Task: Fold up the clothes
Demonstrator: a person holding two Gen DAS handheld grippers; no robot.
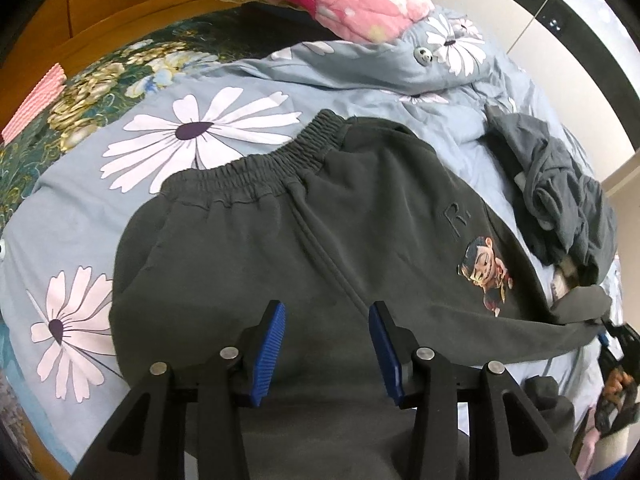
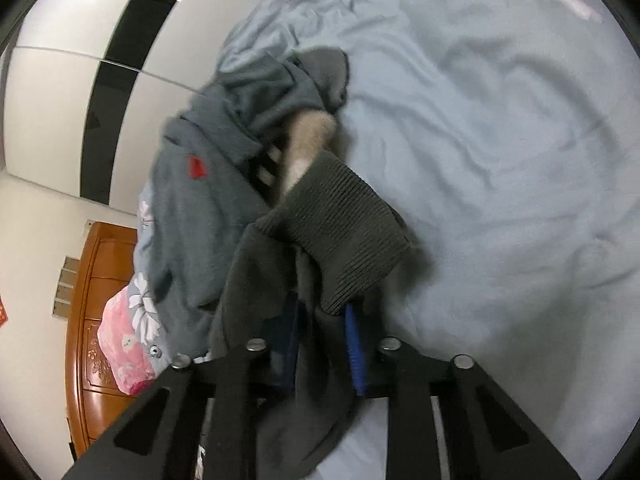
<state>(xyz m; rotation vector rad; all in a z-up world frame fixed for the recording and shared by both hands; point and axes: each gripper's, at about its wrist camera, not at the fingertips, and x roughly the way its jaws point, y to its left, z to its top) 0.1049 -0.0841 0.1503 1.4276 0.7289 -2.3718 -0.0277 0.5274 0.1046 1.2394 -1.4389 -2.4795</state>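
On the bed [image 1: 248, 76], dark trousers [image 1: 288, 240] lie mid-quilt, waistband away. Right tongs [image 2: 320, 340] pinch the ribbed cuff [image 2: 344, 232]; a tug could snag the grey pile [image 2: 200, 208] alongside. Left tongs [image 1: 327, 344] hover spread.

Our left claw [image 1: 327, 354] and right claw [image 2: 320, 350] were matte black, with ribbed blue pads [image 1: 270, 354] (round silver screws at the pivots).

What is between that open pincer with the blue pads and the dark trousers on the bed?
Nothing visible. The left gripper hangs open right above the dark grey sweatpants with the elastic waistband, spread on the blue flowered duvet. The crumpled grey garment lies off to the side. The right gripper already clamps the ribbed cuff.
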